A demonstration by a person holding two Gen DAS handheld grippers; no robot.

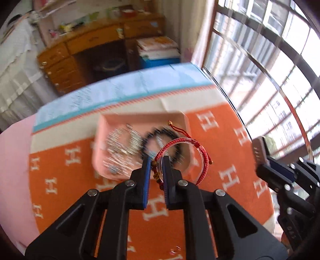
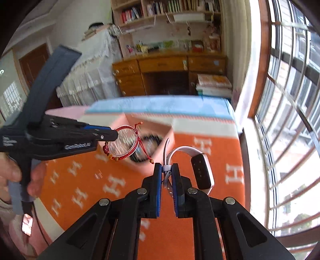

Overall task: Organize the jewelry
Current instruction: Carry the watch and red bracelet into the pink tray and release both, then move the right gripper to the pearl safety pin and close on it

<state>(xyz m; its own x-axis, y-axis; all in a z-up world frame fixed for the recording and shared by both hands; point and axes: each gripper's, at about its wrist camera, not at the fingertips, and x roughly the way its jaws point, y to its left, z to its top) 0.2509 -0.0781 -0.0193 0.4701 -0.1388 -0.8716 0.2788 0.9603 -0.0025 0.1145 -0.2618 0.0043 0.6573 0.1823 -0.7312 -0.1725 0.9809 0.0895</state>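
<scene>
Left wrist view: left gripper (image 1: 156, 160) clamped on red cord bracelet (image 1: 181, 152) with clear ring, frame centre.
Right gripper (image 2: 166, 168) pinches pale-strapped smartwatch (image 2: 202, 172), black face.

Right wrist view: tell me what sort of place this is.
Most likely a study or bedroom in a home. A wooden desk with drawers stands against the far wall, bookshelves full of books hang above it, and a large barred window runs along the right.
</scene>
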